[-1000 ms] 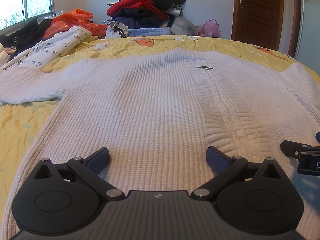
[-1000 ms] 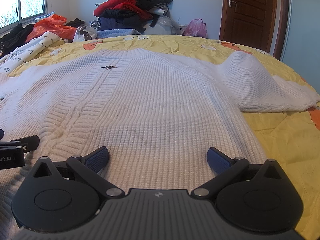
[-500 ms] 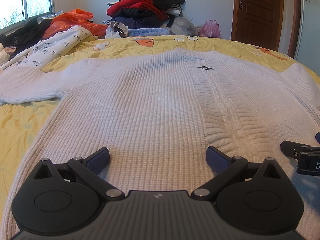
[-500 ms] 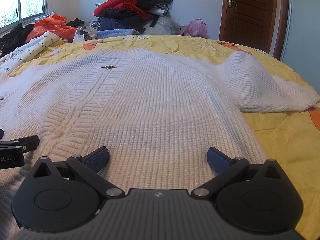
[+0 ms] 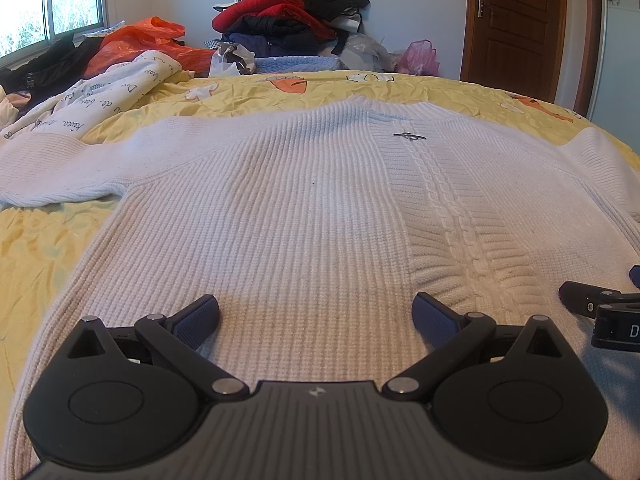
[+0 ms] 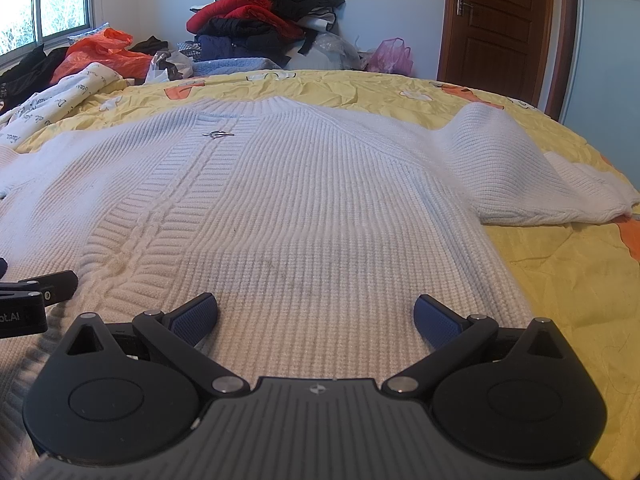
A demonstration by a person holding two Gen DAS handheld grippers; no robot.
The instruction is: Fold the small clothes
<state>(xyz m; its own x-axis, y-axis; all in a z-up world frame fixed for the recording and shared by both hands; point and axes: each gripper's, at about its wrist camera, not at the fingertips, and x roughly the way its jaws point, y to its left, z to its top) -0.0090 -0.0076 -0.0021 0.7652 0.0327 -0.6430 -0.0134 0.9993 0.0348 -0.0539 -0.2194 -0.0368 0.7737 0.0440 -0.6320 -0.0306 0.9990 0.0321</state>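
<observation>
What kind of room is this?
Most likely a bedroom at home: a white sweater lies spread on a bed with a yellow quilt, a pile of clothes sits behind, beside a wooden door.

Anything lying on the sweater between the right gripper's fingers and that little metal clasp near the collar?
No. In the right wrist view, only bare white sweater knit lies between the right gripper and the clasp.

White ribbed sweater (image 5: 304, 216) on yellow carrot-print bedspread (image 5: 48, 240)
</observation>
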